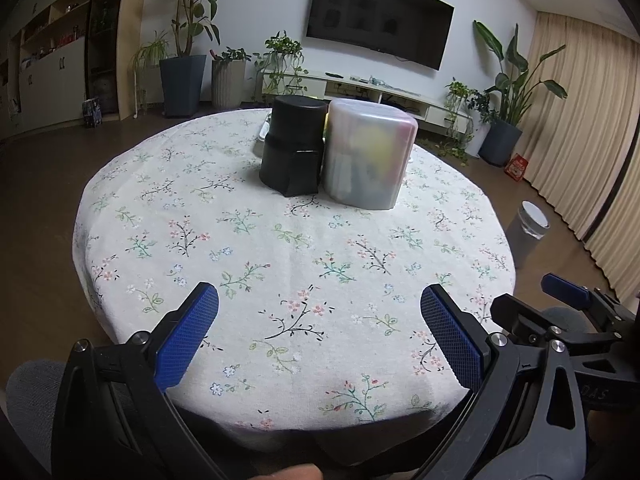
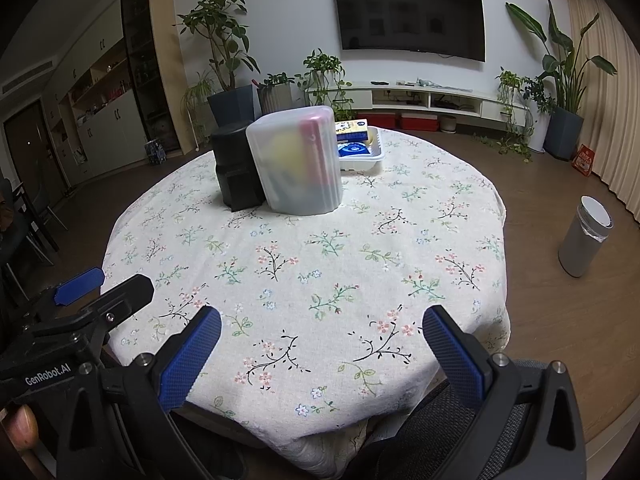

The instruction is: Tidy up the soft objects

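translucent container (image 2: 298, 162), frosted, upright, with soft-looking yellow and pink contents showing dimly through its wall, stands at the far side of the round worktop (image 2: 320, 264) on the floral cloth. touching or just beside it on its left: black container (image 2: 236, 168), also upright. behind it: white tray (image 2: 366, 152) holding blue and yellow packets. left hand-held gripper (image 1: 320, 320) jaws spread wide, nothing between them; right hand-held gripper (image 2: 322, 338) likewise wide and empty. both hover at the near edge, well apart from the containers. translucent container lies straight ahead, slightly right of centre for the left, slightly left for the right; long axis vertical. judgement: neither clearly nearer; a forward reach across the cloth is needed. no loose soft items visible on the cloth.
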The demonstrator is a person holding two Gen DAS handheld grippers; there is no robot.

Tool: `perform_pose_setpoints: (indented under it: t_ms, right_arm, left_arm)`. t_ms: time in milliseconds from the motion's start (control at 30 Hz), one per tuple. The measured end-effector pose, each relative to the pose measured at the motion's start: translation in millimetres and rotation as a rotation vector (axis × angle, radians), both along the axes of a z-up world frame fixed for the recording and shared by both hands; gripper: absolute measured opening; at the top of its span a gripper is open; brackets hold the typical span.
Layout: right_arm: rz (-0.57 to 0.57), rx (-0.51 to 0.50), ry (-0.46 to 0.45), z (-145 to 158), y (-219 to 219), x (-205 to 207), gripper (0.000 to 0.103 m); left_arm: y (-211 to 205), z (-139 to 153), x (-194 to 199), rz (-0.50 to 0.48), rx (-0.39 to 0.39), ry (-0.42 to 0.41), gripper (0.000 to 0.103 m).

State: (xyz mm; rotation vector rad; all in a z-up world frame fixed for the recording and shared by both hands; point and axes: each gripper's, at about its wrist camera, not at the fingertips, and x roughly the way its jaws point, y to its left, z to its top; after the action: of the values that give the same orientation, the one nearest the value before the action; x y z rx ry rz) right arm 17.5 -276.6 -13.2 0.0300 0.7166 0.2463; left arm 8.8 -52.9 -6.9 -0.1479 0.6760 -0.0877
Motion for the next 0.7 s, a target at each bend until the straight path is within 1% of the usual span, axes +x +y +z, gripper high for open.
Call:
perform_pose_setpoints:
  t_ms: [700]
  right_arm:
    - [-0.001,-0.001,-0.001,-0.2,-0.1,0.2,0.103]
  left_arm:
    - [-0.1,3.1,-1.9,0.004,0.008,-0.018,0.103]
